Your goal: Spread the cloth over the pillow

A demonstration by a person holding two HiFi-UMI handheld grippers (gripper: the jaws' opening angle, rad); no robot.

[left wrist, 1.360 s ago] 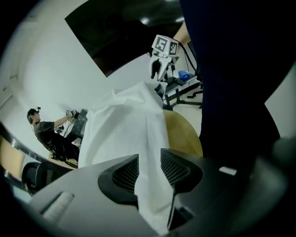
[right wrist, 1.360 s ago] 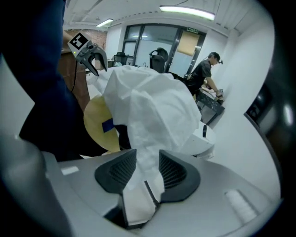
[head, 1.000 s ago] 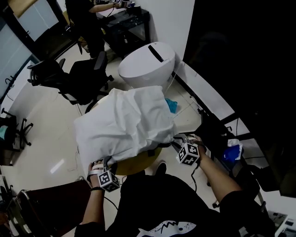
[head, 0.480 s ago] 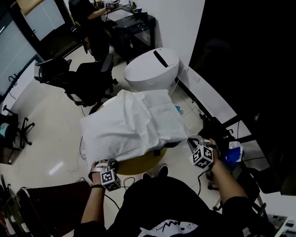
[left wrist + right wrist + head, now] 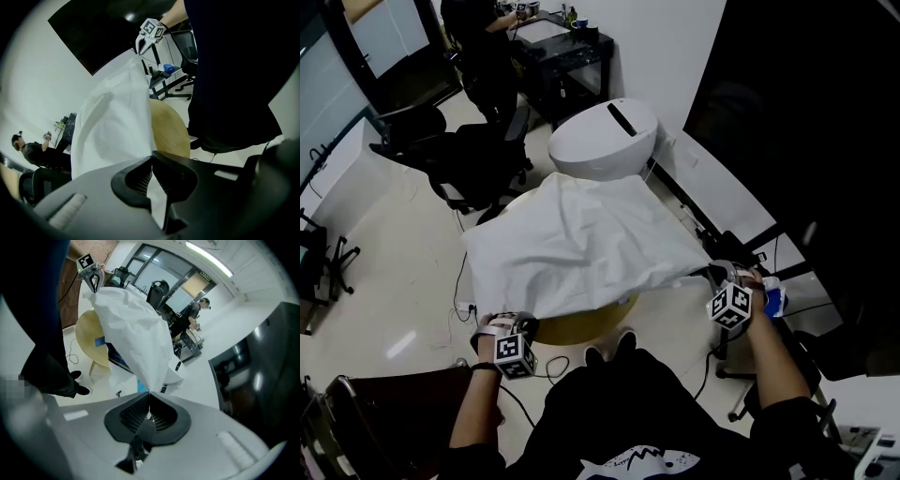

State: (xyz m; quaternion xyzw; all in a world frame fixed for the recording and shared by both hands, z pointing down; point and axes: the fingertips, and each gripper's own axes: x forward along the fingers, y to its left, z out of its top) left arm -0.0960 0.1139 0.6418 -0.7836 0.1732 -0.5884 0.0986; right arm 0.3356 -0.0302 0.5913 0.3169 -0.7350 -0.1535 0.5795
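Left gripper (image 5: pixel 151 159) and right gripper (image 5: pixel 149 401) each clamped on 1 near corner of cloth (image 5: pixel 581 244), stretched above table (image 5: pixel 574 324) near edge; pillow hidden. Likely light, limp, slippy: hold by corners.

A big white cloth (image 5: pixel 581 244), pulled out wide
It is wrinkly and held up tight by its two near corners. It hangs over the round yellow table (image 5: pixel 581 325), and only the table's near edge peeks out.
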